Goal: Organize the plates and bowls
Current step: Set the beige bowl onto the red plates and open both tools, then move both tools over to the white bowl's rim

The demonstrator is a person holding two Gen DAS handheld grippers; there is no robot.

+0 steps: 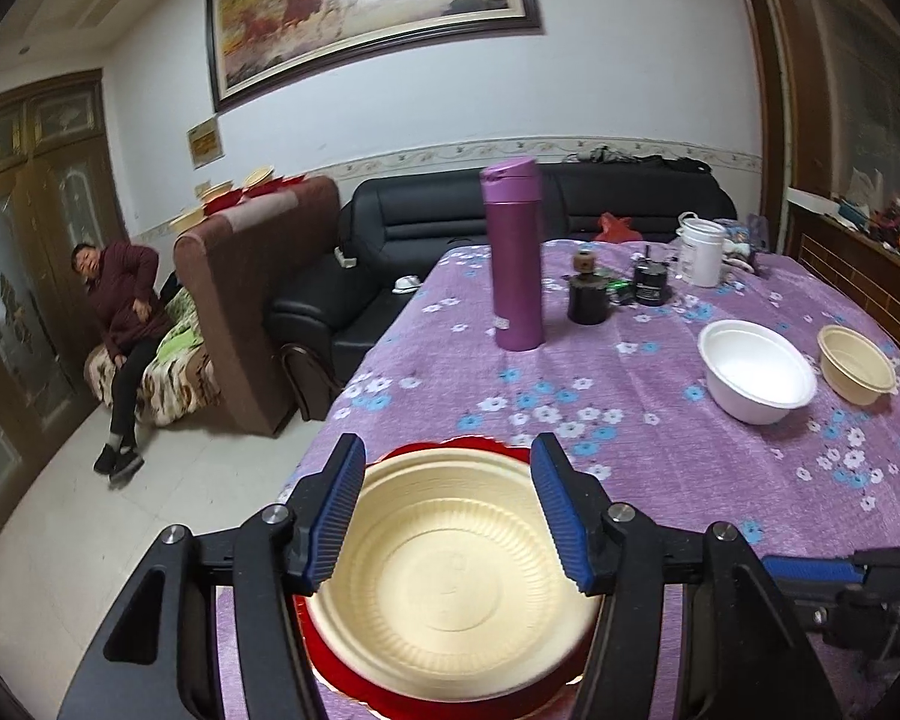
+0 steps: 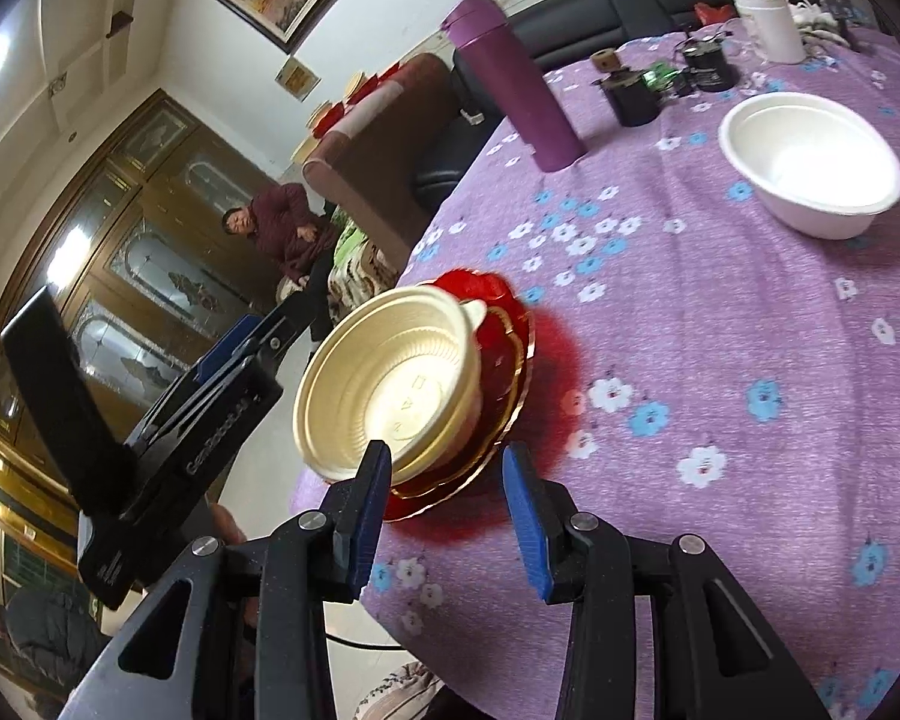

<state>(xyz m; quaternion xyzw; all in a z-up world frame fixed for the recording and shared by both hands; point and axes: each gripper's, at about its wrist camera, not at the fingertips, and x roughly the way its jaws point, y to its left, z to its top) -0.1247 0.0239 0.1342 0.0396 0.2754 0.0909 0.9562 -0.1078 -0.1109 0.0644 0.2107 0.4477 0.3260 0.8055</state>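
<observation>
The left hand-held gripper (image 1: 447, 501) stands spread above a cream ribbed plastic bowl (image 1: 450, 576), its blue pads clear of the rim. The bowl sits on a red scalloped plate (image 2: 498, 360) near the worktop's (image 2: 720, 360) edge. The right hand-held gripper (image 2: 447, 483) is spread too, holding nothing. Farther off sit a white foam bowl (image 1: 756, 372) and a smaller cream bowl (image 1: 857, 365).

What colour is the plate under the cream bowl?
Red, with a gold scalloped rim; the plate under the cream bowl shows best in the right wrist view.
</observation>
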